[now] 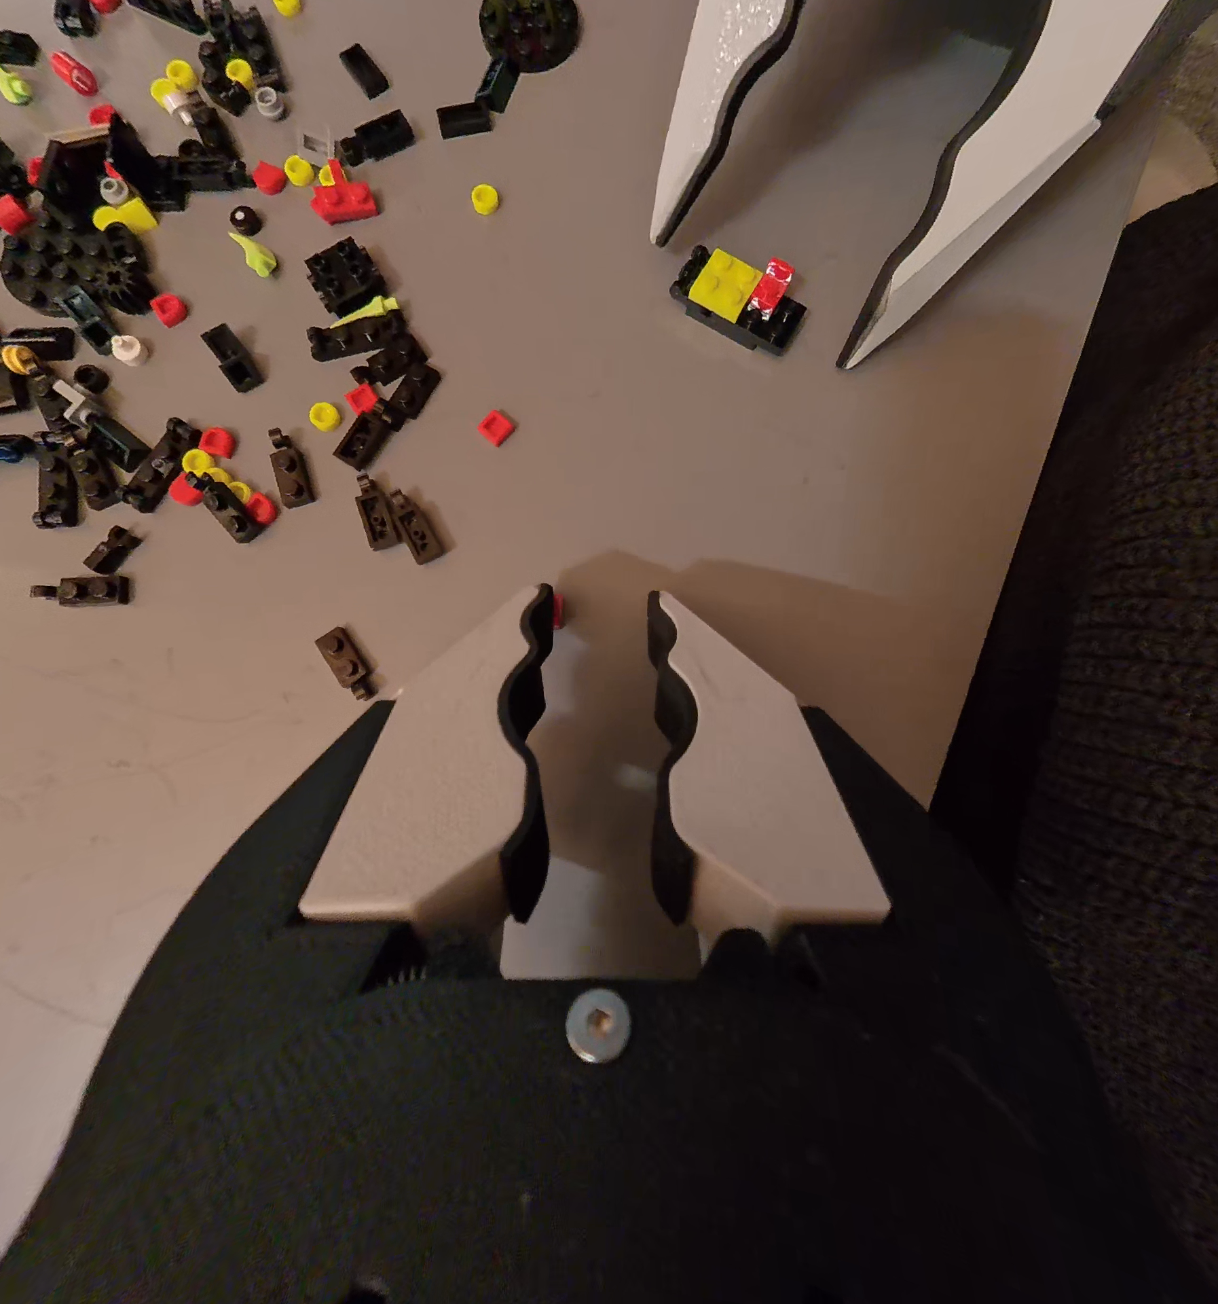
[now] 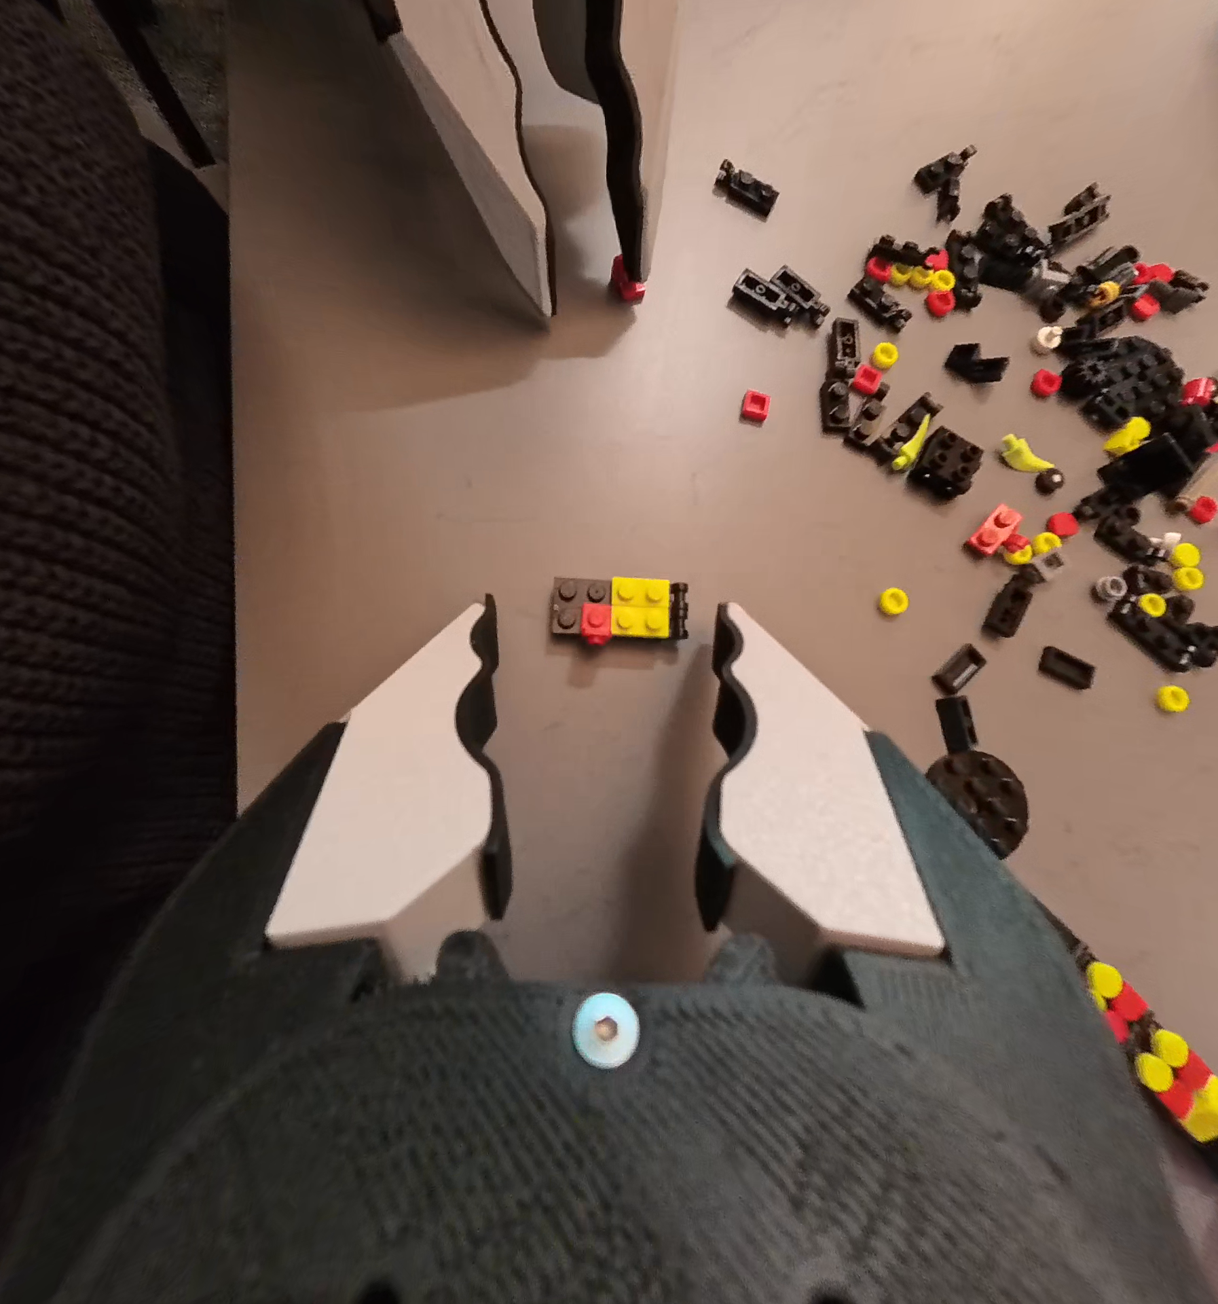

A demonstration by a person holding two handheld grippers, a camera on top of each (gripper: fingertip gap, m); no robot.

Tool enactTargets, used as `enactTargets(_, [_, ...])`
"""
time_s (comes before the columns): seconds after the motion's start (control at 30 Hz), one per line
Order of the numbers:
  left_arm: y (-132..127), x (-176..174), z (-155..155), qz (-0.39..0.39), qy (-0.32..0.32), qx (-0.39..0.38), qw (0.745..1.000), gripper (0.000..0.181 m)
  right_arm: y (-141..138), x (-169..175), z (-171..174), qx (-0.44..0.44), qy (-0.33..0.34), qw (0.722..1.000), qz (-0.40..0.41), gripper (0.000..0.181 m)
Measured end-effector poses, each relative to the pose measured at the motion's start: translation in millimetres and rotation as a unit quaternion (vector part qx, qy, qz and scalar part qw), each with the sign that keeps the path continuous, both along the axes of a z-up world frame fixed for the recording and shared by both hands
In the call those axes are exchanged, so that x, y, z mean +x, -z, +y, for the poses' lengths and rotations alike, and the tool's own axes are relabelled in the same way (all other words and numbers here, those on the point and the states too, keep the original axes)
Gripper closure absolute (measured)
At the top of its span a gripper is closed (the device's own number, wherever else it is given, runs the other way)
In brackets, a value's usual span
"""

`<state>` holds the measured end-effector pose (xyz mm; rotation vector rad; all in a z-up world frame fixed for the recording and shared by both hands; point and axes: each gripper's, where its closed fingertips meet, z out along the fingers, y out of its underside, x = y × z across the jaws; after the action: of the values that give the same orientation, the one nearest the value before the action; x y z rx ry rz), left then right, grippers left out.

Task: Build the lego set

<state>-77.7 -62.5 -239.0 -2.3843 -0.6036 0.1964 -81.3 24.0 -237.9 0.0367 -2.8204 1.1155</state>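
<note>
Assembly [image 2: 619,610]: lying on the surface [image 2: 451,459] just ahead of my right fingers [image 2: 603,607], long axis crosswise to them.
Right fingers: gaping wide, empty.
Left fingers [image 1: 600,600]: standing narrowly parted, touching a small red piece [image 2: 626,281] at one tip.
Nearer: right.
</note>
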Motion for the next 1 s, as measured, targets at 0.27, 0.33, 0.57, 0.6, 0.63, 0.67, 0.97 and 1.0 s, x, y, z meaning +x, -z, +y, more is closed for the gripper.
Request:
enactTargets(0.27, [1.0, -0.4, -0.4, 0.001, -0.002, -0.004, 1.000, 0.156, 0.8, -0.2, -0.3, -0.001, 0.007, 1.000, -0.011, 0.121])
enactTargets(0.33, [1.0, -0.5, -0.2, 0.001, -0.003, -0.002, 1.000, 0.156, 1.1, -0.4, 0.0, -0.001, 0.010, 1.000, -0.017, 0.121])
enactTargets(0.57, [1.0, -0.7, 0.1, -0.002, -0.005, 0.003, 1.000, 0.156, 1.7, -0.7, 0.2, -0.001, 0.013, 1.000, -0.024, 0.121])
enactTargets(0.6, [1.0, -0.7, 0.1, -0.003, -0.005, 0.003, 1.000, 0.156, 1.7, -0.7, 0.2, -0.001, 0.013, 1.000, -0.025, 0.121])
enactTargets(0.63, [1.0, -0.7, 0.1, -0.003, -0.005, 0.003, 1.000, 0.156, 1.7, -0.9, 0.2, -0.001, 0.014, 1.000, -0.025, 0.120])
enactTargets(0.67, [1.1, -0.7, 0.1, -0.002, -0.005, 0.003, 1.000, 0.156, 1.7, -0.8, 0.2, -0.001, 0.014, 1.000, -0.025, 0.120])
enactTargets(0.97, [1.3, -0.7, 0.2, 0.000, -0.004, 0.001, 1.000, 0.156, 2.1, -1.0, 0.4, -0.001, 0.017, 0.999, -0.031, 0.120])
enactTargets(1.0, [1.3, -0.7, 0.2, 0.001, -0.004, 0.001, 1.000, 0.156, 2.1, -1.1, 0.5, -0.001, 0.017, 0.999, -0.031, 0.120])
